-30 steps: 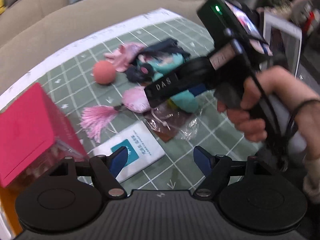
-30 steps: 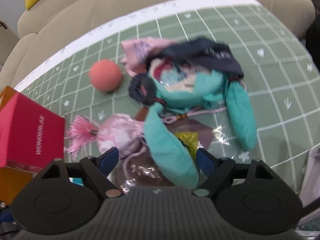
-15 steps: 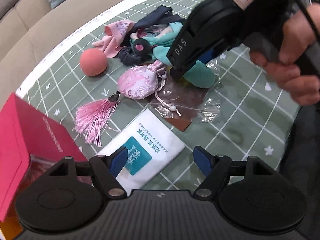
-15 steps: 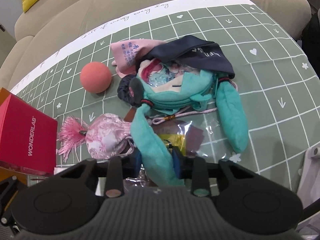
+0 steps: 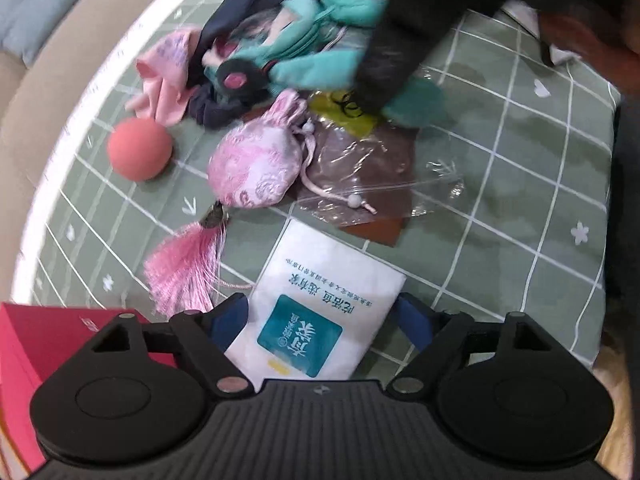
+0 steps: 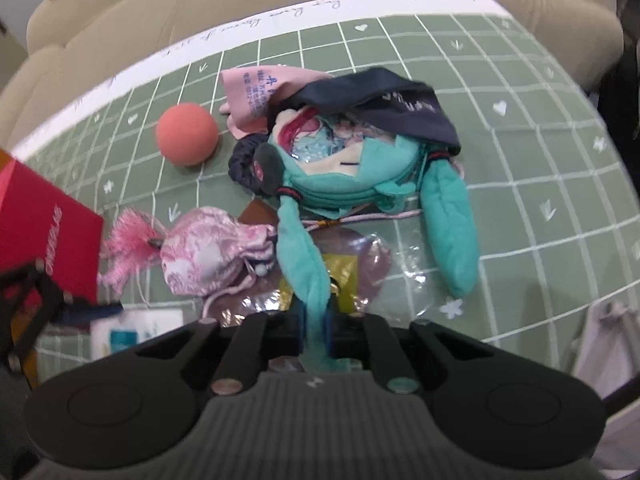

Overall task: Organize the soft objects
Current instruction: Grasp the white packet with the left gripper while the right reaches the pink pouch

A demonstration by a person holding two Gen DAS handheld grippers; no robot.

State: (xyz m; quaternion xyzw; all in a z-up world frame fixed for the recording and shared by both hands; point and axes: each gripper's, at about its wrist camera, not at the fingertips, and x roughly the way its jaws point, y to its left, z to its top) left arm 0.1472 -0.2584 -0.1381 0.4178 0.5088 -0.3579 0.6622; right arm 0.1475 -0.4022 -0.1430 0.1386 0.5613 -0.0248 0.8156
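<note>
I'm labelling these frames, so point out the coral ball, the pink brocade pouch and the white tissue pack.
coral ball (image 6: 187, 134), right wrist view, centre of the ball.
pink brocade pouch (image 5: 256, 168), left wrist view, middle of its bulging body.
white tissue pack (image 5: 320, 280), left wrist view, white face above the teal label.

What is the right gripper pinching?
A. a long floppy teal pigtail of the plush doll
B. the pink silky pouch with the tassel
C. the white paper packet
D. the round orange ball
A. In the right wrist view the right gripper's jaws are closing, pressed on a long teal plush pigtail of the doll, while the round orange ball, the pink silky pouch and the white paper packet lie apart from it on the green checked cloth.
</note>
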